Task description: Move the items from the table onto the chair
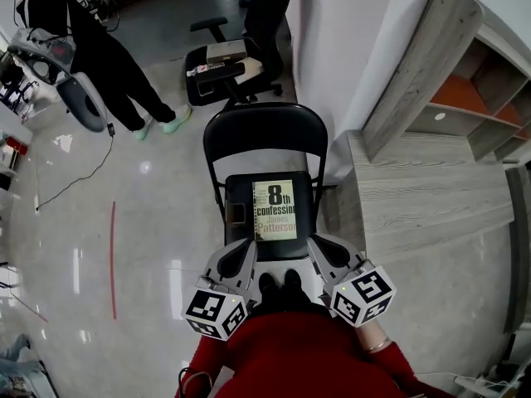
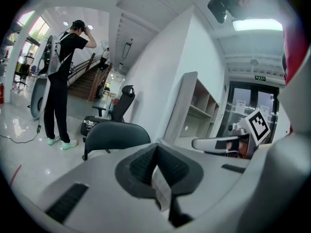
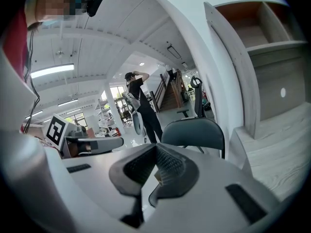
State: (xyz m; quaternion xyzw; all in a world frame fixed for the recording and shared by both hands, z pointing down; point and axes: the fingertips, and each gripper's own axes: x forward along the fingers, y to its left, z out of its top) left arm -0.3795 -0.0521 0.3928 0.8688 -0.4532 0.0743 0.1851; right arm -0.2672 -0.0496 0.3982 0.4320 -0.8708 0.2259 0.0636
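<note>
The book (image 1: 275, 210) lies flat on the seat of the black chair (image 1: 265, 131). A small dark thing (image 1: 236, 214) sits just beside it on the left. Your left hand-held gripper (image 1: 246, 254) is at the front edge of the seat, near the book's bottom left corner. Its jaws are squeezed tight together and hold nothing. Your right hand-held gripper (image 1: 319, 252) is near the other bottom corner, also squeezed tight and holding nothing.
</note>
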